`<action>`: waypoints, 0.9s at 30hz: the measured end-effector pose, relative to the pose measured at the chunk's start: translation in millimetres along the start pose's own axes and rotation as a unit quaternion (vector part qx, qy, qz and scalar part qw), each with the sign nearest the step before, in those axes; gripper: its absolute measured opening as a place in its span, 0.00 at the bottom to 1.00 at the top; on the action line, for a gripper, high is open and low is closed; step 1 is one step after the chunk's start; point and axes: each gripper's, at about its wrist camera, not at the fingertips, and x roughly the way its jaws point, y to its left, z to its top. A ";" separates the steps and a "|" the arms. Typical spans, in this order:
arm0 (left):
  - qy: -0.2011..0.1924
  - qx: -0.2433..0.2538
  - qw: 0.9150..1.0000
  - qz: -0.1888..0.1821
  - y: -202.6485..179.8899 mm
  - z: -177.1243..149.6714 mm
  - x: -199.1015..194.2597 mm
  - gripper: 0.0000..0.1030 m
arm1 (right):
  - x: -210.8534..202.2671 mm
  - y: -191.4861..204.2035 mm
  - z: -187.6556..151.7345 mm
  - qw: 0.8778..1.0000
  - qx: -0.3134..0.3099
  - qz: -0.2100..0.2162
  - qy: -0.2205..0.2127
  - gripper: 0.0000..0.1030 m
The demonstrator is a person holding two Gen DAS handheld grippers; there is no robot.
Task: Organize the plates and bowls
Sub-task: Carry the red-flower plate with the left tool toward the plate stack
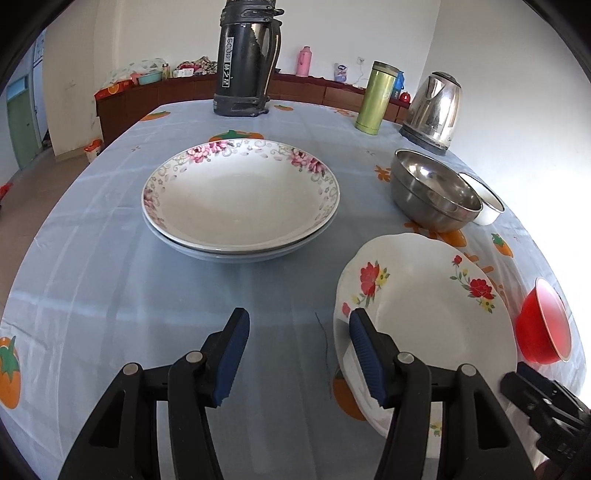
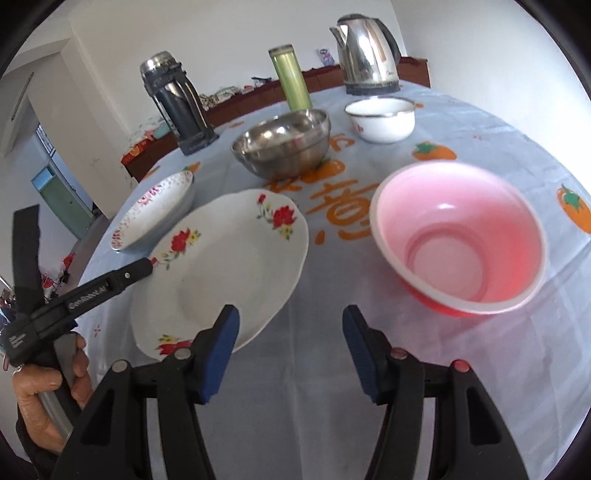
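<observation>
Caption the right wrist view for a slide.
Open right gripper hovers between the white red-flowered plate and the pink-lined red plastic bowl.

a long dark wooden cabinet runs along the white wall behind the worktop, cluttered on top. left of the cabinet, a green door stands over a tiled floor. strong daylight washes the wall right of the cabinet.

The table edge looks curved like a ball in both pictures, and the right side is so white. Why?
Left wrist view: the fisheye lens bows the table, and daylight from the right washes out the red bowl. Right wrist view: same bowing; the steel bowl and kettle look slightly soft.
</observation>
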 end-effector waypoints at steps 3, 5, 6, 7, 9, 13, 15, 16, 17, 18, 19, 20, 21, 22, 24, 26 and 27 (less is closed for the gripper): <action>0.000 -0.002 1.000 0.001 1.8 1.6 -0.7 0.57 | 7.3 -0.8 2.6 1.000 0.007 0.001 -0.008 0.59; -0.007 -0.009 1.000 0.005 3.5 2.2 -2.5 0.57 | 12.5 0.3 6.6 1.000 0.005 0.006 -0.008 0.59; -0.011 -0.009 1.000 0.010 4.0 2.7 -4.2 0.57 | 15.6 1.2 8.9 1.000 0.005 0.006 -0.008 0.57; -0.015 -0.009 1.000 0.014 5.0 3.5 -5.2 0.57 | 16.8 2.1 10.4 1.000 0.004 0.004 -0.011 0.54; -0.020 -0.003 1.000 0.022 3.2 4.6 -5.7 0.57 | 20.1 5.6 13.7 1.000 -0.002 0.010 -0.013 0.42; -0.001 -0.003 1.000 -0.002 0.1 5.0 4.2 0.57 | 30.0 10.6 16.2 1.000 -0.012 0.008 -0.008 0.35; 0.013 -0.010 1.000 -0.019 0.4 4.8 11.3 0.57 | 29.2 10.2 16.6 1.000 -0.009 0.010 -0.011 0.35; 0.021 -0.012 0.999 -0.027 -1.4 4.9 16.1 0.57 | 28.8 9.8 16.6 1.000 -0.009 0.012 -0.011 0.35; 0.031 -0.008 0.999 -0.034 -5.0 4.9 22.1 0.58 | 29.1 9.8 16.7 1.000 -0.009 0.012 -0.011 0.35; 0.024 0.002 0.999 -0.027 -9.9 5.1 22.6 0.58 | 29.4 10.1 17.2 1.000 -0.009 0.011 -0.011 0.35; 0.017 0.022 0.999 -0.020 -16.9 6.2 23.9 0.58 | 29.6 10.1 17.6 1.000 -0.010 0.012 -0.011 0.35; 0.015 0.031 0.999 -0.020 -21.2 6.9 25.4 0.58 | 29.8 9.8 17.9 1.000 -0.010 0.013 -0.010 0.35; 0.013 0.032 0.999 -0.021 -22.5 7.6 26.2 0.58 | 29.7 9.6 17.8 1.000 -0.009 0.014 -0.010 0.35; 0.011 0.031 0.999 -0.022 -22.9 8.1 27.4 0.58 | 29.8 9.7 18.0 1.000 -0.009 0.014 -0.010 0.35; 0.010 0.028 0.999 -0.020 -22.0 8.3 30.0 0.51 | 30.2 10.2 18.2 1.000 -0.012 0.011 -0.010 0.35; 0.003 0.031 0.999 -0.041 -23.9 6.9 27.4 0.33 | 31.4 12.2 18.8 1.000 -0.016 0.008 -0.008 0.32; 0.002 0.032 0.999 -0.035 -25.0 6.6 26.6 0.33 | 32.0 13.2 19.1 1.000 -0.018 0.005 -0.007 0.30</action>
